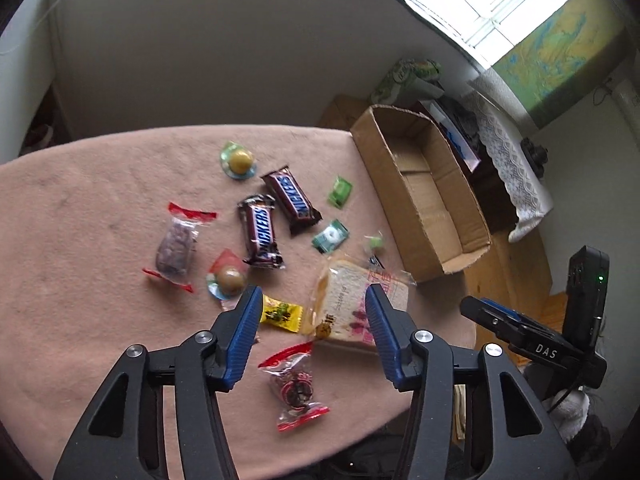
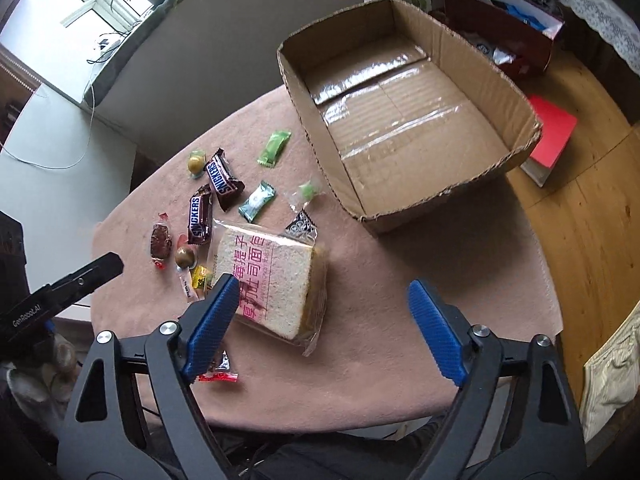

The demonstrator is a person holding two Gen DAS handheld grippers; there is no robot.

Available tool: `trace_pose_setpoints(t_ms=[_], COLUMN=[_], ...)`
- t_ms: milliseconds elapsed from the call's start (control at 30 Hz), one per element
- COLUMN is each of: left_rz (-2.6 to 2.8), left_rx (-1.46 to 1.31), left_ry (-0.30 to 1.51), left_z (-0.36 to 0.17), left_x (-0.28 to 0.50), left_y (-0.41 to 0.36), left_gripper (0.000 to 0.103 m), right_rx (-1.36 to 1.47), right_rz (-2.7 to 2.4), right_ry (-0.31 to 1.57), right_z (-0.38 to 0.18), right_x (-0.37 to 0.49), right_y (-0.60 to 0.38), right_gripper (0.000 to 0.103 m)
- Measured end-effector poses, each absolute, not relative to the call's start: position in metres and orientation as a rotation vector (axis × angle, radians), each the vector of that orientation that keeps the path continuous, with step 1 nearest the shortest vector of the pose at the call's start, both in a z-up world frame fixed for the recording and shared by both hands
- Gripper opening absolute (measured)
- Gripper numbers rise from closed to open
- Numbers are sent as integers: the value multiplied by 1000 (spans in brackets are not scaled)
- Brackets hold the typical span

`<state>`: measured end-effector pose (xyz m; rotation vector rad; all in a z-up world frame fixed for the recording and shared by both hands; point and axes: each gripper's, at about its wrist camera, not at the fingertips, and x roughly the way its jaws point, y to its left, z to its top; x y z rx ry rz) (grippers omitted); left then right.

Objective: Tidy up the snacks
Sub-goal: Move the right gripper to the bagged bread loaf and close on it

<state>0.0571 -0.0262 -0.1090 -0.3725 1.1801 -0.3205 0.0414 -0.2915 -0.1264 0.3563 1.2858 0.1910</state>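
Snacks lie scattered on a pink cloth-covered table [image 1: 80, 240]. Among them are two Snickers bars [image 1: 260, 232] [image 1: 292, 198], a bagged slice of bread [image 1: 348, 296] and a yellow packet [image 1: 282, 314]. There are also red-edged packets [image 1: 294, 386] [image 1: 178, 246]. My left gripper [image 1: 314, 296] hangs open above the yellow packet and the bread's left edge, gripping nothing. In the right wrist view my right gripper [image 2: 323, 283] stands wide open over the bread [image 2: 272, 276], its left finger above the bag's near corner. An empty cardboard box [image 2: 412, 116] sits at the table's far right.
Small green candies [image 2: 274, 148] [image 2: 258, 200] and round gold sweets [image 1: 240, 160] lie between the bars and the box. Beyond the table are a wooden floor [image 2: 592, 220], a red book [image 2: 554, 136] and a dark red box of clutter [image 2: 508, 28]. The table's near edge runs under both grippers.
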Motion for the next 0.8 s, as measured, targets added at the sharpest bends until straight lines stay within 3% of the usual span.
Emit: trace_pose_setpoints(t_ms=[133, 367, 667, 800], left_rz=[-402, -423, -451, -446], left_rx=[-396, -427, -424, -427], left_ry=[1265, 1348, 1405, 1433], left_z=[-133, -156, -178, -188], left_x=[66, 74, 87, 90], left_y=[-42, -51, -54, -54], left_gripper=[46, 35, 34, 34], right_rx=[430, 487, 556, 600], right_rz=[222, 251, 257, 274], right_ry=[1348, 1394, 1440, 1459], right_z=[-151, -171, -194, -203], right_x=[44, 51, 58, 59], right_y=[-291, -284, -279, -279], right_gripper=[73, 66, 62, 54])
